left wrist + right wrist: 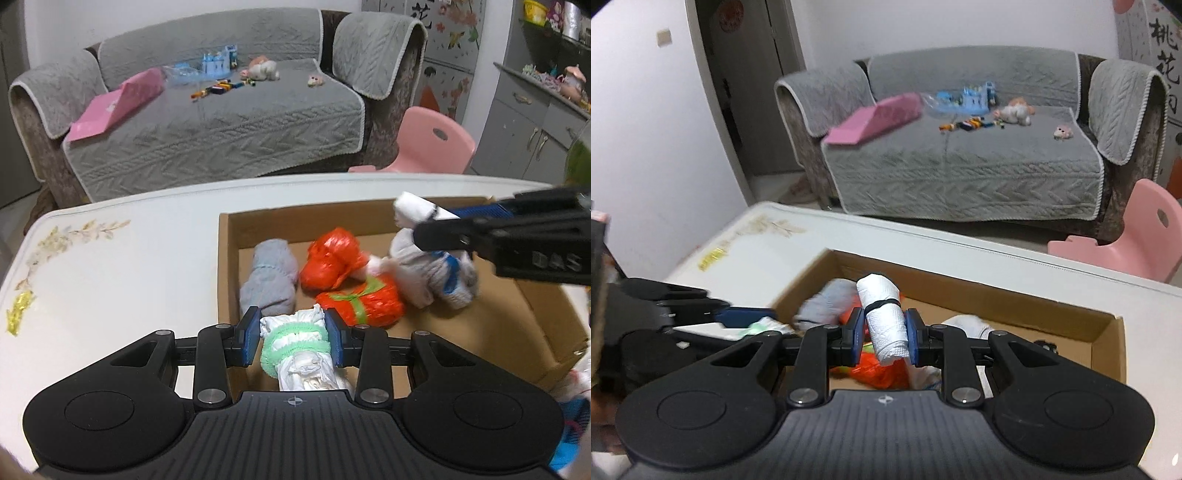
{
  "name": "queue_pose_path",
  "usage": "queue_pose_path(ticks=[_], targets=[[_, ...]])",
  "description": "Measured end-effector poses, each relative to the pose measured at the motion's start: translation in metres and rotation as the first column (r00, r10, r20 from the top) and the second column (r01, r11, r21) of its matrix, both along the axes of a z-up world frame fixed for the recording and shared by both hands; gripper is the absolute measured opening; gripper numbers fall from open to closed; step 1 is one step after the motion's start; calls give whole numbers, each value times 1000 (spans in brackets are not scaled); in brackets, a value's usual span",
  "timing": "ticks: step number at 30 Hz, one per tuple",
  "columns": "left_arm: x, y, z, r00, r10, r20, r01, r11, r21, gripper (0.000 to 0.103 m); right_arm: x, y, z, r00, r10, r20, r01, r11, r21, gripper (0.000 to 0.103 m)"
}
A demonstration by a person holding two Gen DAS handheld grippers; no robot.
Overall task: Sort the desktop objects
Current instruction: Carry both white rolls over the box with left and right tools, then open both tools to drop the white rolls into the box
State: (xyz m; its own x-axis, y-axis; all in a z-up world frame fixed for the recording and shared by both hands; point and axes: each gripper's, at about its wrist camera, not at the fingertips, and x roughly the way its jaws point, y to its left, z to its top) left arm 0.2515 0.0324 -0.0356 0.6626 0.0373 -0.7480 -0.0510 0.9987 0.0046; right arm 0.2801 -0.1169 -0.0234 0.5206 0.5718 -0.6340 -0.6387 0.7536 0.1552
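Holding two bundles over the cardboard box (546,332). Left to right in the left wrist view: bare white surface (129,266) with a floral print at the far left, then the box's left wall. Our left gripper (293,334) is clenched on a white bundle with green band (295,343), which sits over the box's near-left corner. Inside the box beyond it: a grey sock roll (269,277) against the left wall, then two orange bags, the upper orange bag (332,262) and the taped orange bag (365,302) touching each other, then a grey-white-blue sock bundle (436,273) just beside them. Our right gripper (424,221) comes in from the right edge above that bundle, grasping a white roll (413,208).

Right wrist view confirms: right gripper (885,334) pads closed on the white roll with black band (884,317), roll tilted slightly, hanging above the box interior (1071,321). Left gripper (750,317) is visible at far left over the box's left end, blurred. Orange bags (882,369) lie directly below the roll. Sofa (221,122) sits behind the surface.
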Motion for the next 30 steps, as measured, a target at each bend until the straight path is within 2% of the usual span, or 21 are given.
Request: queue_pose_path(ticks=[4,10,13,15,17,20,24,28,30], targets=[[5,-2,-13,1000,-15,-13,15,999,33,44,7,14,-8,1000,-8,8,9,999,-50,21],[6,-5,-20,999,-36,-7,37,998,51,44,9,24,-19,999,-15,41,20,992,-123,21],[5,-7,-19,999,-39,-5,39,998,58,46,10,28,-21,998,-19,57,28,989,-148,25],[6,-8,-20,999,-34,3,34,997,68,50,7,27,-20,996,-24,84,37,987,-158,28],[5,-9,-19,999,-39,8,39,997,64,54,6,23,-14,995,-27,95,40,989,-143,43],[-1,-11,-12,999,-38,31,36,997,61,74,1,17,-2,994,-25,108,38,992,-122,44],[-21,-16,10,995,-46,87,41,998,54,81,-15,-4,22,991,-26,131,37,996,-77,47],[-62,-14,38,986,-58,159,52,998,43,87,-45,-40,43,990,-11,140,14,1000,-21,57],[-88,-12,47,981,-63,182,56,997,46,91,-60,-61,48,990,-4,138,5,1000,-1,67]])
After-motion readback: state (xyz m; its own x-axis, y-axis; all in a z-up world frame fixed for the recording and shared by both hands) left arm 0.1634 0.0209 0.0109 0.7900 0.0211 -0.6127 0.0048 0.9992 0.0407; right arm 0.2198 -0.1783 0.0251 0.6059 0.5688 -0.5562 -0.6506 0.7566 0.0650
